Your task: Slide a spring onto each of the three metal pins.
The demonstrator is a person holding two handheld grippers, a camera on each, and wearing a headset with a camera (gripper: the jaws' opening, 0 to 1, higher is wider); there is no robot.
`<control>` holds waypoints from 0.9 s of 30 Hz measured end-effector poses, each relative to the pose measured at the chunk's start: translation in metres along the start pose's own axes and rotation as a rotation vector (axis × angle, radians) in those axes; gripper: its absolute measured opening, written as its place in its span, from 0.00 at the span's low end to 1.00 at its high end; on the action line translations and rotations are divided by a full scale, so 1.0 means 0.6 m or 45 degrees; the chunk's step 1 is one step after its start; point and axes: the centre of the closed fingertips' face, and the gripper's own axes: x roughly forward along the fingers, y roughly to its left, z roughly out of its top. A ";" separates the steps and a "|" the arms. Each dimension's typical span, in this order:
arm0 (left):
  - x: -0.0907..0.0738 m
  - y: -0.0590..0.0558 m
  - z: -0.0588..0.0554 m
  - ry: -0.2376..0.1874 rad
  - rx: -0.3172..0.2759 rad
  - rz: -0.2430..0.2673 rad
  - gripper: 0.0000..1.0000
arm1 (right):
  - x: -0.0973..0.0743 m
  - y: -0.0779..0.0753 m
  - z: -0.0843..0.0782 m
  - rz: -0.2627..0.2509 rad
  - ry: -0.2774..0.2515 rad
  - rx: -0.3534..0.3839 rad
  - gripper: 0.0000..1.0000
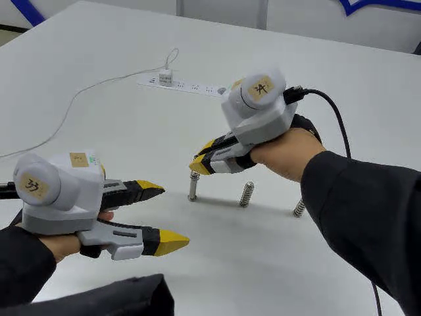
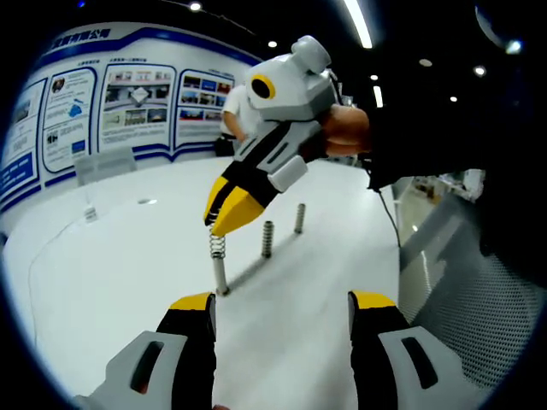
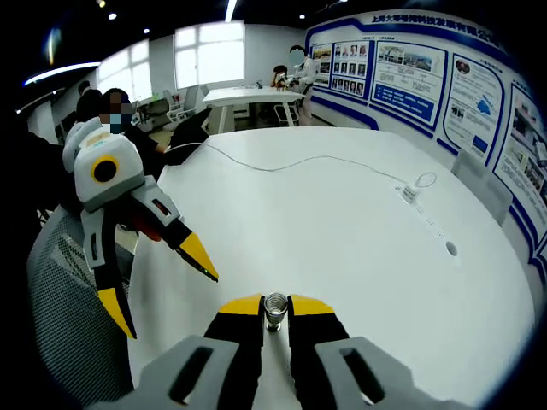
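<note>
Near frame centre, the small steel coil spring (image 1: 195,176) clamped by the right gripper (image 1: 197,164) should be lowered squarely down the upright metal pin (image 1: 192,191).

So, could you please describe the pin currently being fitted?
On the white table, three pins stand in a row. Take the end pin under the right gripper. Only its spring sits high, held between the fingers, with bare shaft below.
</note>
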 end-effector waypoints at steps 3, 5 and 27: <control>0.000 0.000 0.002 -0.009 -0.007 -0.002 0.66 | 0.005 -0.001 -0.004 0.001 0.003 0.012 0.12; 0.000 -0.001 0.003 -0.010 -0.009 -0.004 0.66 | 0.008 -0.002 -0.007 -0.002 0.004 0.015 0.12; 0.001 0.000 0.001 -0.003 -0.012 0.001 0.66 | 0.054 -0.001 -0.056 -0.017 0.073 0.032 0.12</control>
